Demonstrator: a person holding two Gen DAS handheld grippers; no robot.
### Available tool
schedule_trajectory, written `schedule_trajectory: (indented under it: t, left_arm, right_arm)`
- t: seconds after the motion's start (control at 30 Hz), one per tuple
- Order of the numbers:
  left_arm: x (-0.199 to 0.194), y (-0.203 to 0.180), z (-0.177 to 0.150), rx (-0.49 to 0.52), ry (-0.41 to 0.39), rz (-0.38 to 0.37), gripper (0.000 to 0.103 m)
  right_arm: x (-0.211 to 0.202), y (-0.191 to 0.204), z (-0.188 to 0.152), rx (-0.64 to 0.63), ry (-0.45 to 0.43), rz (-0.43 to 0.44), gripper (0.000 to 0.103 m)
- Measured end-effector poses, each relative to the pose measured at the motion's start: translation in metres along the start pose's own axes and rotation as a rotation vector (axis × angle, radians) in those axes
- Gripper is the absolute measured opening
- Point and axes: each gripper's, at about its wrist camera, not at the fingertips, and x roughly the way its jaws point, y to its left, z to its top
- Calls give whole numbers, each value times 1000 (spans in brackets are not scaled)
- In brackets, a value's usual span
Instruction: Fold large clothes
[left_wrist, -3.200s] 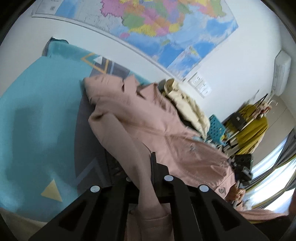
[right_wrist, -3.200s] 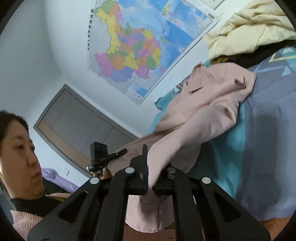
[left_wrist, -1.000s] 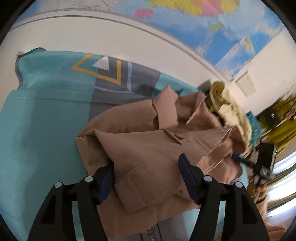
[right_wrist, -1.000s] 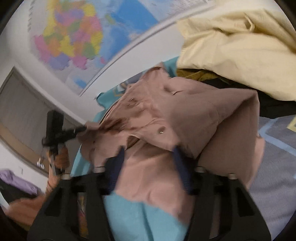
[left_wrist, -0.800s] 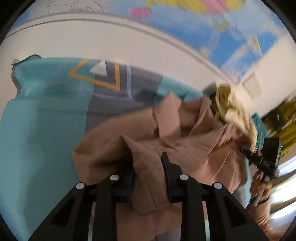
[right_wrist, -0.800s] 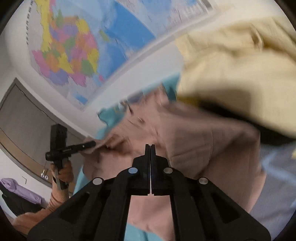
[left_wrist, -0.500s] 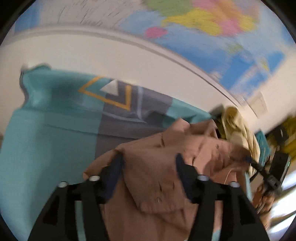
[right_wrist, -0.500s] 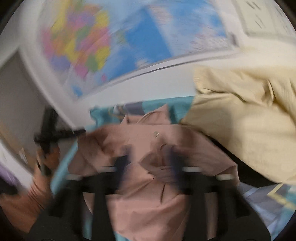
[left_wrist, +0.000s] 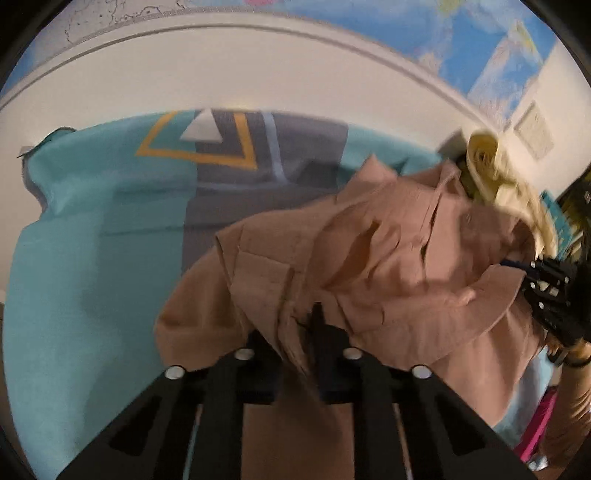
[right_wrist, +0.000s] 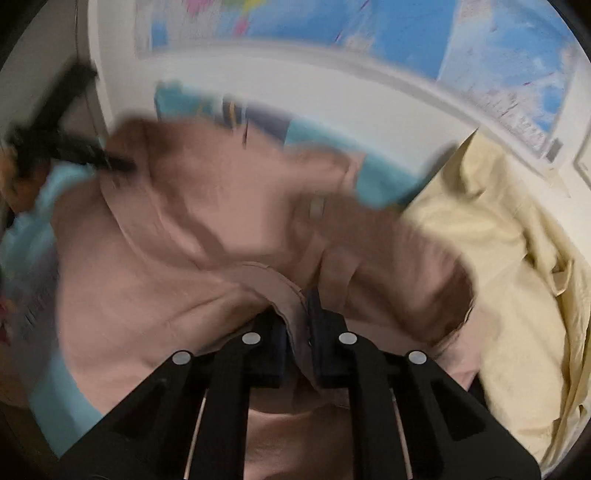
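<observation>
A pink jacket (left_wrist: 388, 266) lies bunched on a teal and grey bedspread (left_wrist: 92, 236). My left gripper (left_wrist: 295, 332) is shut on a fold of the jacket at its near left edge. My right gripper (right_wrist: 297, 314) is shut on the jacket's (right_wrist: 184, 236) hem at the near right side. Each gripper shows in the other's view: the right one at the far right (left_wrist: 546, 284), the left one at the upper left (right_wrist: 70, 151), blurred.
A cream garment (right_wrist: 509, 266) is heaped on the bed to the right of the jacket, also in the left wrist view (left_wrist: 502, 184). A white wall with a map (left_wrist: 480, 55) runs behind the bed. The bedspread's left part (left_wrist: 55, 295) is bare.
Both grippers dropped the stretched jacket on the bed, opened, then closed again on its folds. The jacket now lies bunched. Both views are blurred from motion.
</observation>
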Motion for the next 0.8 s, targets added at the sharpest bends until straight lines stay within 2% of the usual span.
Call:
schedule_trajectory:
  t: [0.1, 0.13, 0.17, 0.23, 0.27, 0.33, 0.4, 0.43, 0.47, 0.5, 0.57, 0.63, 0.67, 0.73, 0.8]
  left_arm:
    - [-13, 9, 21, -77, -50, -83, 10]
    - [-18, 13, 29, -111, -73, -103, 16]
    - [-21, 16, 34, -142, -93, -101, 32]
    - [-24, 26, 41, -208, -123, -39, 61]
    - [-26, 27, 40, -216, -139, -36, 61]
    - [-24, 33, 33, -220, -139, -58, 62]
    - [-25, 34, 20, -200, -135, -43, 66]
    - [-27, 32, 12, -161, -139, -7, 71]
    - [-28, 29, 4, -130, -142, 25, 76]
    - [-30, 28, -4, -97, -143, 60, 76]
    - [-37, 28, -24, -43, -140, 89, 79]
    - [-45, 30, -45, -28, -151, 85, 82]
    - [-46, 31, -51, -25, -156, 87, 83]
    - [-49, 31, -70, -14, -168, 59, 89]
    - [-49, 28, -84, 2, -175, 36, 92]
  right_arm:
    - [-19, -35, 24, 181, -103, 72, 10]
    - [-19, -43, 27, 224, -111, 86, 10]
    - [-13, -56, 31, 295, -110, 97, 10]
    - [9, -67, 35, 344, -45, 79, 10]
    - [26, -71, 33, 362, 7, 45, 10]
    - [41, -71, 29, 354, 47, 40, 10]
    - [41, -67, 26, 347, 41, 37, 11]
    - [36, -67, 22, 349, 31, 40, 19]
    - [26, -66, 20, 360, 10, 56, 32]
    - [15, -64, 19, 353, -17, 68, 41]
    - [-23, -58, 10, 310, -123, 55, 76]
    - [-59, -56, -11, 301, -196, 54, 80]
    - [-69, -57, -21, 310, -204, 65, 81]
    - [-86, -62, -54, 360, -208, 87, 86]
    - [-92, -67, -93, 421, -176, 99, 87]
